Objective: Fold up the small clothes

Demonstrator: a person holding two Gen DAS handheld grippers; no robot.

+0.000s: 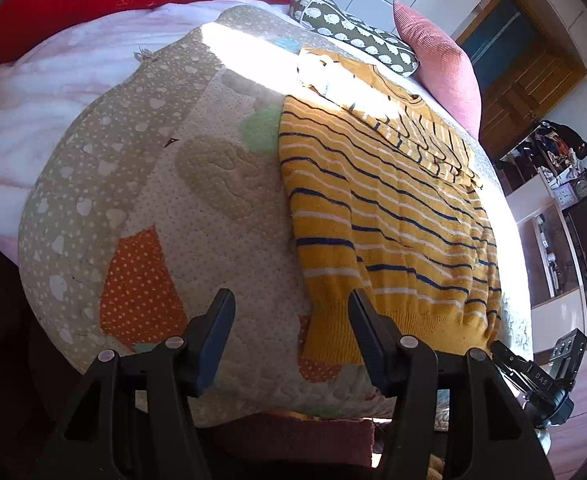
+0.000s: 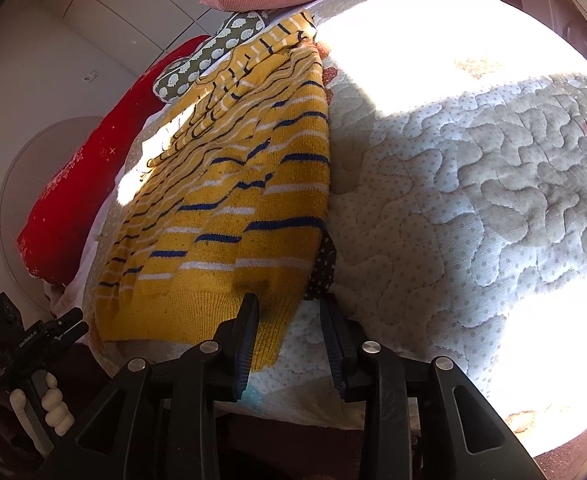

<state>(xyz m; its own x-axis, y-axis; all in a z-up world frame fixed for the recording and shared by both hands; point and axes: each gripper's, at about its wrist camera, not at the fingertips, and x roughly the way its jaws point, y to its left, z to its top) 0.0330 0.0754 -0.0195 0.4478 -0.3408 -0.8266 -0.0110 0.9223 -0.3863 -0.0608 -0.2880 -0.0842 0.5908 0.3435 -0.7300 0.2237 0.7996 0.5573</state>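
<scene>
sweater (image 1: 389, 216) — yellow, navy-white stripes | lying flat — sleeve folded across

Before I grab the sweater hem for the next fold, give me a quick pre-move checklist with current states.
1. Left tool open, nothing between fingers: ok.
2. Right tool open, one finger over the hem, not pinching: ok.
3. Sweater lies on the quilt, sleeve folded across the body: ok.
4. Hem near the bed edge, close to both tools: ok.
5. Sweater flat: not ok, ripples along the folded side.
6. Far end by the pillows unobstructed: cannot tell, glare.
</scene>
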